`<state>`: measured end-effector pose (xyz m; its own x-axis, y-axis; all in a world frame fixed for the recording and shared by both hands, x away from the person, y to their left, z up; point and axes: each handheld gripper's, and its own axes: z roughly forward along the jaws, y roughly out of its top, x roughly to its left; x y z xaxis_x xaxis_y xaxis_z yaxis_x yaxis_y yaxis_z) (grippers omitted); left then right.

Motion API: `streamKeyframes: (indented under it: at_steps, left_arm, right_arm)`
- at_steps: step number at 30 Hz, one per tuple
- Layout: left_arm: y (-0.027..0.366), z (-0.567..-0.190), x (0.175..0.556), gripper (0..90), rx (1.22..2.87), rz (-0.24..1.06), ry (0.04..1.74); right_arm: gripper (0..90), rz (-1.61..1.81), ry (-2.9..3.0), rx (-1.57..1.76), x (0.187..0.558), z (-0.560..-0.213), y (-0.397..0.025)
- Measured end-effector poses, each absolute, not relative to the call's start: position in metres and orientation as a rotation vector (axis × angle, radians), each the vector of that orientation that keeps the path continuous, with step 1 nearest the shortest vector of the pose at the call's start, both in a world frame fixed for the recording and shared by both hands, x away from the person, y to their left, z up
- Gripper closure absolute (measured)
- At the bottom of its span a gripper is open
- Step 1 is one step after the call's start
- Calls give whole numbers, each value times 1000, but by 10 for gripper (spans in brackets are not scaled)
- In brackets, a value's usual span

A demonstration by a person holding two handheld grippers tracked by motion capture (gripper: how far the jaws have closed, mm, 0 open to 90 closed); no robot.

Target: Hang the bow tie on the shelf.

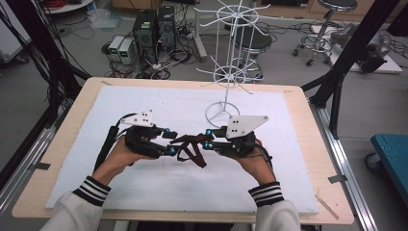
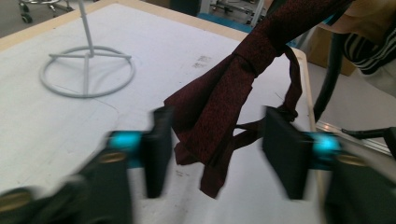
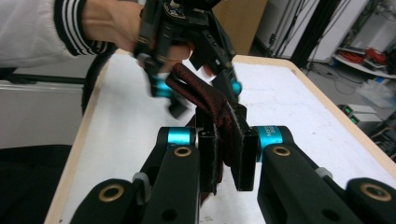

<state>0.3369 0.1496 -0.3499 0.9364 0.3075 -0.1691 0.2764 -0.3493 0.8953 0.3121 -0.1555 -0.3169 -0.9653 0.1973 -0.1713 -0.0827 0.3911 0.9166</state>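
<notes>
My right gripper [image 3: 226, 151] clamps the dark red tie [image 3: 219, 112]; my left gripper [image 2: 212, 142] (jaws apart) straddles its hanging end above the counter [image 1: 144, 187].

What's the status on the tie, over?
Right tongs shut on tie, held off the table. Left tongs open, jaws either side of the hanging end. Rack stands behind, nothing in the way.

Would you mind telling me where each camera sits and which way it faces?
High view: above the person's side, looking forward and down on the table; both forearms show.
Left gripper view: on the left gripper, facing the tie and stand base.
Right gripper view: on the right gripper, facing the left hand.
All share the tie.
</notes>
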Motion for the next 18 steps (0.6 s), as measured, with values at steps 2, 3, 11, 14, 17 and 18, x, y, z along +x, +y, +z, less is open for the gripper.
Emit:
streamKeyframes:
  at_steps: [2,3,11,14,17,18]
  left_arm:
    - [151,-350,338,135,1950,49,427]
    - [152,-350,338,29,1941,73,439]
    - [163,-353,334,17,1872,148,465]
    - [166,-353,333,17,1868,161,469]
    - [169,-353,329,17,1853,175,467]
    - [170,-353,328,17,1850,180,474]
  right_arm:
    - [837,1601,2390,105,313,-317,-157]
    - [837,1599,2390,115,313,-317,-158]
    - [837,1615,2353,150,313,-316,-164]
    - [837,1615,2355,165,313,-315,-166]
    - [837,1617,2338,179,313,-314,-168]
    - [837,1623,2327,177,314,-314,-169]
